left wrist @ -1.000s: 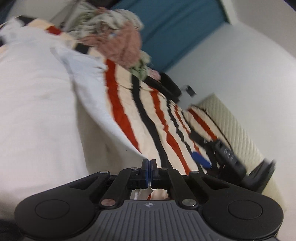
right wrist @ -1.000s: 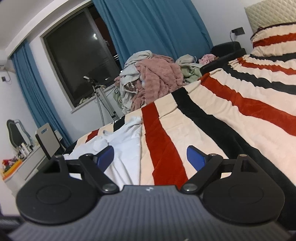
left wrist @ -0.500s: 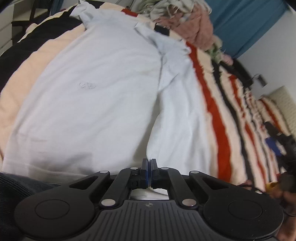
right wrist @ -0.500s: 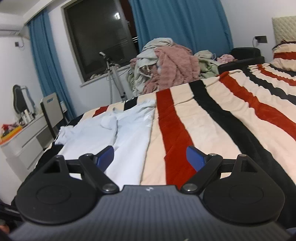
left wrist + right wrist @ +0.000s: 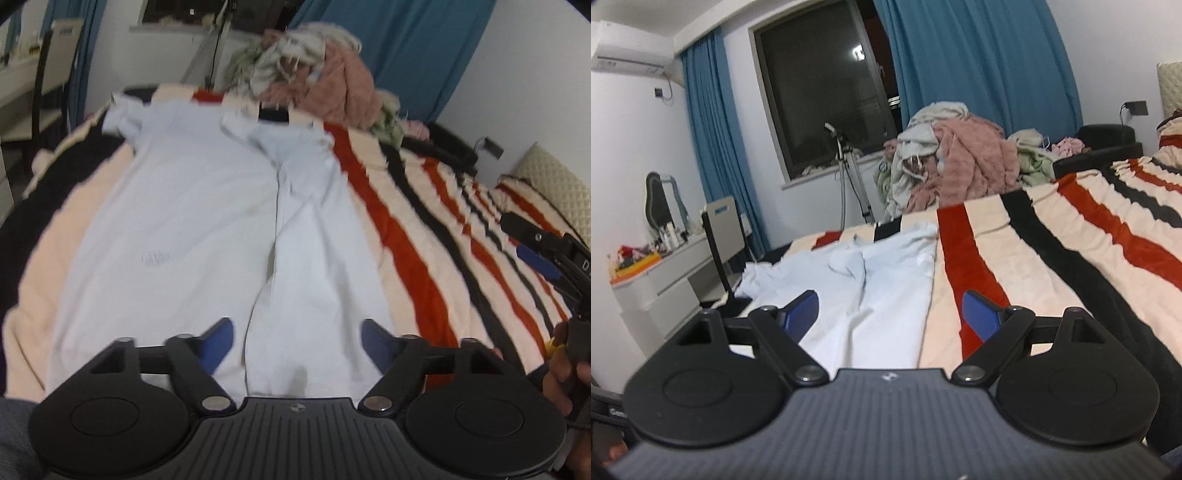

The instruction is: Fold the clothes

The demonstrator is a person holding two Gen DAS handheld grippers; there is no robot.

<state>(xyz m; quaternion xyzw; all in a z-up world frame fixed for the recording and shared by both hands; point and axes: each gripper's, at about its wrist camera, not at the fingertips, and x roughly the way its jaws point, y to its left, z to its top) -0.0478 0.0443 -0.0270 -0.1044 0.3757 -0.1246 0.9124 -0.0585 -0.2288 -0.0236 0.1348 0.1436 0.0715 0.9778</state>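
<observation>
- Far left in the right wrist view, a white dresser (image 5: 661,273) stands against the wall, small clutter on top, a chair (image 5: 720,229) just beside it.
- Moving right, there's the pale blue shirt (image 5: 207,229), spread flat on the left part of the bed, collar at the far end, hem at the near edge.
- Its right-hand panel is folded in over the body, and a long crease runs from collar to hem down the middle.
- Left gripper (image 5: 297,341) hovers over the near hem, blue fingers (image 5: 218,338) spread wide, nothing between them; whether they touch the cloth, I can't tell.
- Right gripper (image 5: 890,312) sits low at the near edge, straddling the shirt's right border, jaws wide apart and empty too.
- One blue pad is over the shirt, the other over a red stripe of the striped blanket (image 5: 1071,258).
- Beyond the shirt, at the far edge of the bed, a heap of laundry (image 5: 960,166), pink and off-white, is piled up before the blue curtains (image 5: 979,62).
- Far right in the left wrist view, the right gripper's dark frame shows at the picture's edge, the person's hand (image 5: 561,373) gripping its handle.
</observation>
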